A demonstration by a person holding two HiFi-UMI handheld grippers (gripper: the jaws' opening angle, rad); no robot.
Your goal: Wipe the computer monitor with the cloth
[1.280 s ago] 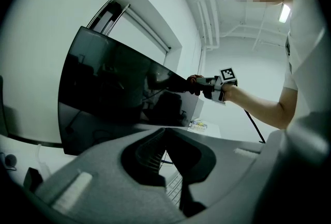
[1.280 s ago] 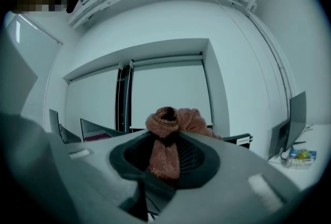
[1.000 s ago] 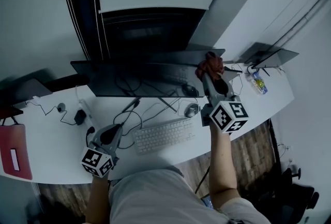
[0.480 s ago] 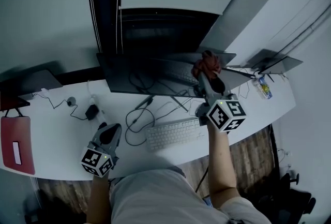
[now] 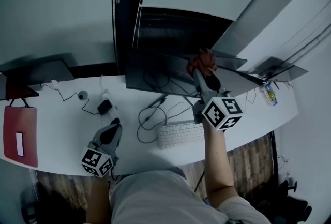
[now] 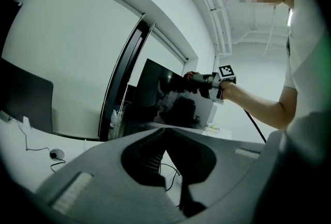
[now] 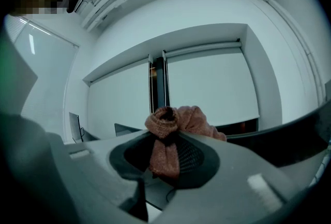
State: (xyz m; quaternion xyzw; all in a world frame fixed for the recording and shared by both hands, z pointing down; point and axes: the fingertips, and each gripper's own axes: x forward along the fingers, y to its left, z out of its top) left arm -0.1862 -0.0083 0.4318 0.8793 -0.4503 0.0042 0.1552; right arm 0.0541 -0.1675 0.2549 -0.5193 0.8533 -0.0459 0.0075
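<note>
The dark computer monitor (image 5: 155, 75) stands at the back of the white desk (image 5: 62, 135). A reddish-brown cloth (image 5: 202, 62) is bunched against the monitor's upper right part, and my right gripper (image 5: 200, 69) is shut on it. In the right gripper view the cloth (image 7: 172, 125) fills the jaws, with the monitor's top edge (image 7: 289, 135) at the right. My left gripper (image 5: 114, 123) hangs low over the desk's front left, shut and holding nothing. The left gripper view shows the monitor (image 6: 165, 101) and the cloth (image 6: 189, 77) pressed on it.
A white keyboard (image 5: 181, 135) and loose cables (image 5: 150, 114) lie in front of the monitor. A red bag (image 5: 19, 135) and a second dark screen (image 5: 36, 75) are at the far left. A bottle (image 5: 270, 94) and a laptop (image 5: 279, 68) sit at the right end.
My right gripper has slid the cloth leftward along the monitor's upper part, away from its right corner. The head camera has turned, shifting the whole scene right. The left gripper has stayed put.
</note>
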